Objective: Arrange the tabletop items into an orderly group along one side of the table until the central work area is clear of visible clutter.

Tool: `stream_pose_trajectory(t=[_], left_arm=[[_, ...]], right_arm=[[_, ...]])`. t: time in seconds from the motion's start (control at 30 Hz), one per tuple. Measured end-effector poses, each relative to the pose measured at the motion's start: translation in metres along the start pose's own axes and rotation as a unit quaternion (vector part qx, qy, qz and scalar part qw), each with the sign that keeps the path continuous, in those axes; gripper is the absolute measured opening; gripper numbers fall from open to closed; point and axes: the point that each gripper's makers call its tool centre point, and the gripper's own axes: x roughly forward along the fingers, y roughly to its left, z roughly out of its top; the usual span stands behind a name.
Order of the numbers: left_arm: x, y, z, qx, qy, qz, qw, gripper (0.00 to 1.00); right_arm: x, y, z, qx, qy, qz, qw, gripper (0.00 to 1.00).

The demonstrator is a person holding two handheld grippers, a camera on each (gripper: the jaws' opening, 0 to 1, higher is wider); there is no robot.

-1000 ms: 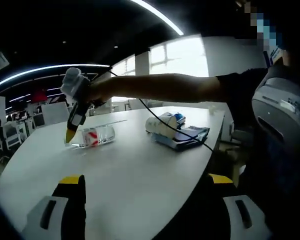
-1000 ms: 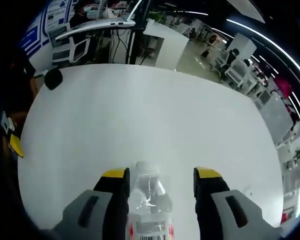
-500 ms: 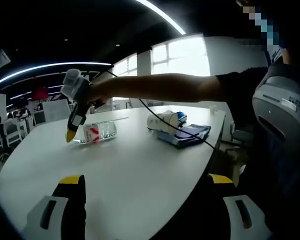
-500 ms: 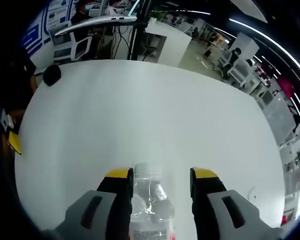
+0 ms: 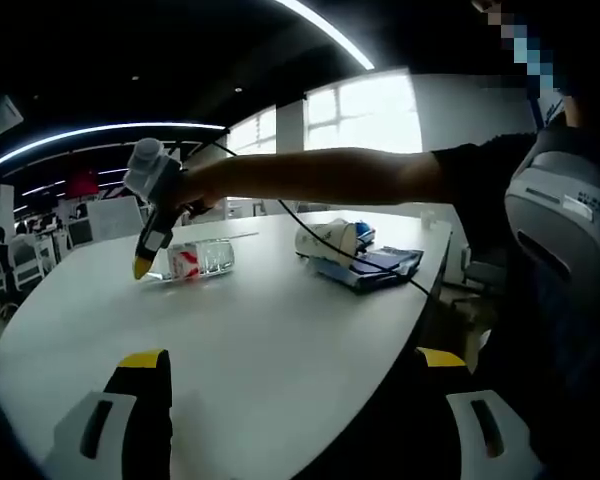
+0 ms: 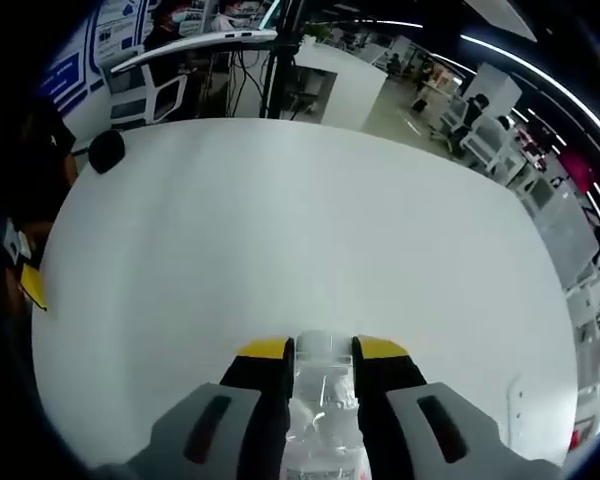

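R claw [image 6: 322, 348] clamped on bottle [image 5: 198, 262], lying mid tabletop [image 5: 280, 330]. L claw [image 5: 292, 362] jaws apart, idle, holding nothing. Cup [image 5: 327, 241] and pad [image 5: 375, 268] grouped at edge. Bottle not yet moved; black item [image 6: 106, 152] left.

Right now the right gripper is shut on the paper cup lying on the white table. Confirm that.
Not the cup. The right gripper is shut on the clear bottle, as the right gripper view shows, with its jaws pressed against the bottle's sides. The bottle lies on the white table. The paper cup lies apart, by the table's edge.
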Motion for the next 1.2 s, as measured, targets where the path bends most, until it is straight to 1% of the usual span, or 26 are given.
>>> stream_pose_trajectory(t=[0.13, 0.2, 0.33, 0.5, 0.67, 0.93, 1.2], left_arm=[[-0.001, 0.000, 0.000, 0.000, 0.000, 0.001, 1.0000, 1.00], [-0.001, 0.000, 0.000, 0.000, 0.001, 0.002, 1.0000, 1.00], [-0.002, 0.000, 0.000, 0.001, 0.001, 0.003, 1.0000, 1.00], [-0.002, -0.003, 0.001, 0.003, 0.000, 0.002, 1.0000, 1.00], [-0.003, -0.006, 0.003, 0.006, -0.002, 0.001, 1.0000, 1.00], [-0.002, -0.010, 0.006, 0.009, -0.002, -0.001, 1.0000, 1.00], [0.000, -0.015, 0.009, 0.016, 0.001, -0.003, 0.9999, 1.00]], right_arm=[[0.001, -0.003, 0.002, 0.003, -0.003, -0.004, 1.0000, 0.20], [0.000, -0.001, 0.003, 0.001, -0.005, -0.003, 1.0000, 0.20], [-0.007, 0.004, 0.005, -0.008, -0.002, -0.002, 1.0000, 0.20], [-0.013, 0.006, 0.007, -0.007, -0.007, -0.005, 0.9999, 0.19], [-0.023, 0.005, 0.009, -0.001, -0.017, -0.008, 0.9998, 0.19], [-0.034, 0.005, 0.013, -0.004, -0.022, -0.015, 0.9996, 0.19], [-0.050, 0.009, 0.013, -0.008, -0.032, -0.020, 0.9992, 0.19]])
